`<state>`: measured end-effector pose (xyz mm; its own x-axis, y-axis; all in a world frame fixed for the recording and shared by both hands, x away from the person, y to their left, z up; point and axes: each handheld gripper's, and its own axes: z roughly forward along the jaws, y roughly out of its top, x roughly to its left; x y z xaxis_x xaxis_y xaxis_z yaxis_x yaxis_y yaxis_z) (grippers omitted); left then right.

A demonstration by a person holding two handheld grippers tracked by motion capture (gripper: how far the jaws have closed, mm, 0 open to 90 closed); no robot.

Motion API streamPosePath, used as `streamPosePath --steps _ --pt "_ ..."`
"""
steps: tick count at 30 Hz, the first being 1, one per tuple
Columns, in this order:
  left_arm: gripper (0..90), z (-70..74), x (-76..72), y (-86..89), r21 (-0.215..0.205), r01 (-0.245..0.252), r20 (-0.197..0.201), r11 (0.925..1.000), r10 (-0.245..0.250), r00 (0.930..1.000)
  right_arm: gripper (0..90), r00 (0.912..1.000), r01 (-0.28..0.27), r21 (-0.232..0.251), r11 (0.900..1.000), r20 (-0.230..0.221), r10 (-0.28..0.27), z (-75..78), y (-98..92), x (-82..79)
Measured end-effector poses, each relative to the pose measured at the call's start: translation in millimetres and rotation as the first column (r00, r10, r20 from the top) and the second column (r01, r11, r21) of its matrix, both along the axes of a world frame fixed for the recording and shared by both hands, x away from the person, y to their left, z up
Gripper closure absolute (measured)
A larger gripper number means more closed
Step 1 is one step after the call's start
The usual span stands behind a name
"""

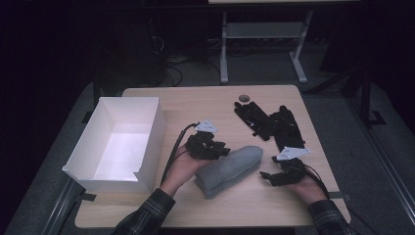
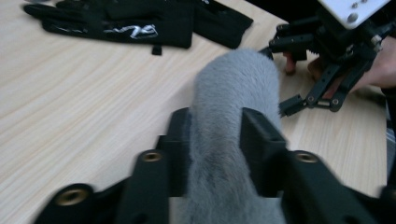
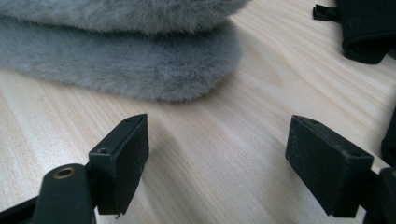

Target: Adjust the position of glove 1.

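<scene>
My left gripper [image 2: 215, 140] has its jaws around the grey fuzzy slipper [image 1: 230, 169], pads touching its sides. My right gripper [image 3: 217, 158] stands spread and empty just beside the slipper's toe. Black gloves [image 1: 269, 122] lie beyond the slipper on the desk [image 1: 195, 105].

white box [image 1: 119, 142] open on table [image 1: 205, 103] left; black gloves [image 1: 269, 122] far right; small round disc [image 1: 243, 98] behind.

Overhead view and close gripper views share grey slipper [image 1: 229, 169].
</scene>
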<state>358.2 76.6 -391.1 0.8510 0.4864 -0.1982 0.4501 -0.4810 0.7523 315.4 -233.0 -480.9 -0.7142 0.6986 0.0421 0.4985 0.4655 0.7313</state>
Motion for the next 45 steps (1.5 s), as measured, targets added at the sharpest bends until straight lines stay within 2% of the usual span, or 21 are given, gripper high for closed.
streamPosePath --steps 5,6,8,9,14,18,21,22,23,25,27,29,30,35,39,42,45 --pt "42.7 -11.5 12.3 -3.8 0.001 0.061 -0.073 0.9981 -0.061 0.9955 21.2 1.0000 -0.001 -0.002 1.000 0.004 0.001 -0.3 -0.3 0.3" --pt "40.4 -13.9 13.4 -4.9 0.005 0.068 -0.080 0.9977 -0.067 0.9945 21.2 1.0000 -0.001 -0.002 1.000 0.004 0.001 -0.3 -0.3 0.3" --pt "37.3 -18.6 15.0 -6.6 0.026 0.083 -0.069 0.9962 -0.081 0.9943 21.2 1.0000 0.000 -0.001 1.000 0.005 0.001 -0.4 -0.4 0.3" --pt "34.4 -20.4 15.5 -7.2 0.032 0.081 -0.078 0.9962 -0.079 0.9938 21.1 1.0000 -0.001 -0.002 1.000 0.005 0.001 -0.3 -0.4 0.3" --pt "30.9 -30.4 14.1 -12.0 0.072 0.096 -0.086 0.9928 -0.090 0.9922 21.1 1.0000 0.002 -0.001 1.000 0.001 -0.002 -0.3 -0.2 0.1" --pt "25.0 -37.9 12.5 -16.4 0.117 0.077 -0.108 0.9901 -0.065 0.9921 21.0 1.0000 0.003 -0.002 1.000 0.005 -0.003 -0.4 -0.2 0.2" --pt "20.1 -42.1 10.9 -18.9 0.147 0.064 -0.105 0.9871 -0.049 0.9933 21.0 1.0000 0.003 -0.002 1.000 0.005 -0.003 -0.4 -0.2 0.2" --pt "18.4 -43.0 11.1 -19.0 0.174 0.074 -0.101 0.9820 -0.056 0.9933 21.0 1.0000 0.004 -0.002 1.000 0.003 -0.004 -0.3 -0.1 0.0" --pt "17.7 -44.7 9.5 -21.3 0.167 0.062 -0.105 0.9841 -0.045 0.9935 21.0 1.0000 0.003 -0.002 1.000 0.005 -0.003 -0.4 -0.2 0.1" --pt "17.7 -46.5 9.5 -22.5 0.190 0.082 -0.112 0.9785 -0.061 0.9918 20.9 1.0000 0.004 -0.002 1.000 0.004 -0.004 -0.4 -0.1 0.1" --pt "16.0 -49.5 8.2 -25.5 0.198 0.075 -0.118 0.9773 -0.052 0.9916 20.8 1.0000 0.005 -0.001 1.000 0.003 -0.005 -0.4 0.1 0.0" --pt "15.9 -52.2 8.0 -27.3 0.215 0.092 -0.126 0.9723 -0.066 0.9899 20.7 1.0000 0.006 -0.001 1.000 0.003 -0.006 -0.4 0.3 0.0" --pt "15.9 -53.9 6.9 -29.0 0.209 0.088 -0.134 0.9740 -0.060 0.9892 20.6 1.0000 0.007 -0.001 1.000 0.002 -0.007 -0.4 0.3 0.0" --pt "17.0 -57.1 5.5 -31.3 0.230 0.104 -0.135 0.9676 -0.074 0.9880 20.5 1.0000 0.007 -0.001 1.000 0.002 -0.007 -0.4 0.5 0.1" --pt "27.4 -58.6 4.8 -31.8 0.215 0.137 -0.154 0.9670 -0.105 0.9825 20.4 1.0000 0.007 -0.001 1.000 0.002 -0.007 -0.4 0.5 0.1" --pt "30.5 -60.5 6.3 -31.4 0.200 0.143 -0.186 0.9692 -0.106 0.9769 20.3 1.0000 0.007 -0.001 1.000 0.002 -0.007 -0.4 0.6 0.1" --pt "35.7 -61.2 7.8 -30.4 0.192 0.162 -0.202 0.9679 -0.122 0.9716 20.3 1.0000 0.007 -0.002 1.000 0.003 -0.007 -0.5 0.6 0.1"
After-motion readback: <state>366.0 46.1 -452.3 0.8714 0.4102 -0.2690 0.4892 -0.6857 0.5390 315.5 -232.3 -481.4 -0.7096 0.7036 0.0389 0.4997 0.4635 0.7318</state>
